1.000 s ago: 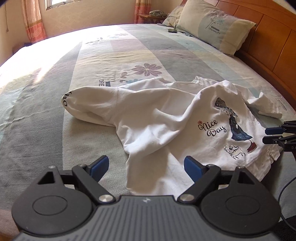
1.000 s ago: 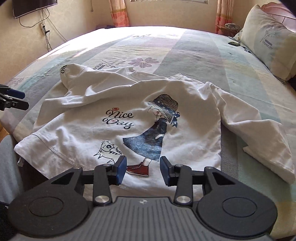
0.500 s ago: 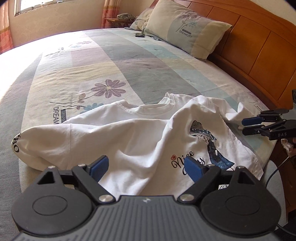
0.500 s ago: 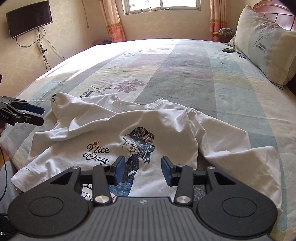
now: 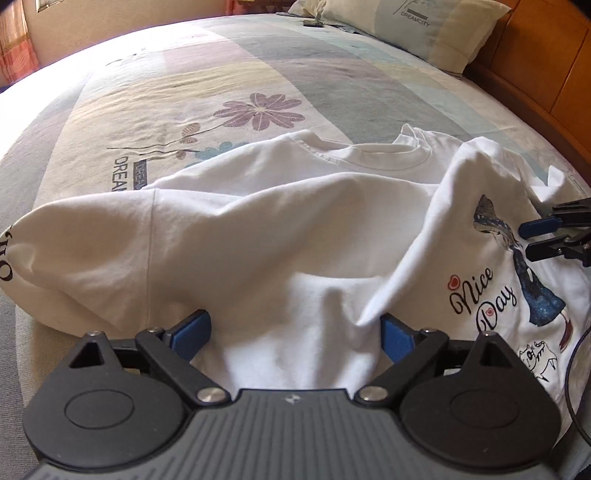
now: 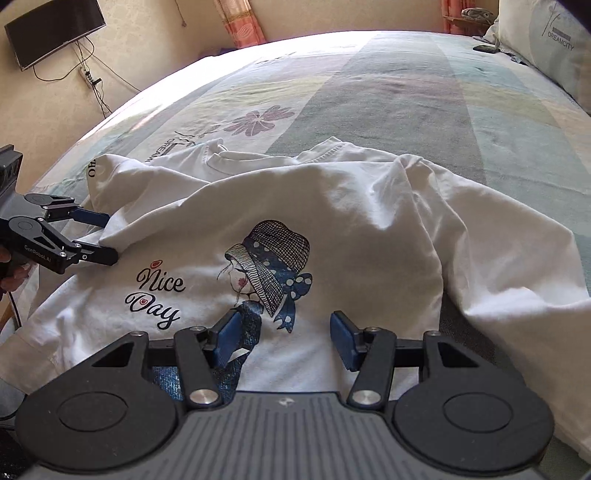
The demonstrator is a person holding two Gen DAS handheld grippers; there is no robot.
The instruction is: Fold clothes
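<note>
A white long-sleeved shirt (image 5: 280, 229) with a "Nice Day" girl print (image 6: 273, 273) lies crumpled on the bed, collar at the far side. My left gripper (image 5: 295, 334) is open, its fingers astride a raised fold at the shirt's left side; it also shows in the right wrist view (image 6: 99, 240) at the left. My right gripper (image 6: 286, 339) is open just over the print, near the shirt's lower part; it shows in the left wrist view (image 5: 535, 238) at the right edge.
The bed (image 5: 221, 81) has a striped, flowered cover. A pillow (image 5: 417, 26) and a wooden headboard (image 5: 546, 74) lie at the far right. A small dark object (image 6: 485, 48) lies by the pillow. A wall television (image 6: 51, 35) and cables hang at the left.
Both grippers have moved forward and down onto the shirt. The right gripper's jaws have opened wider. The shirt has not been lifted.
</note>
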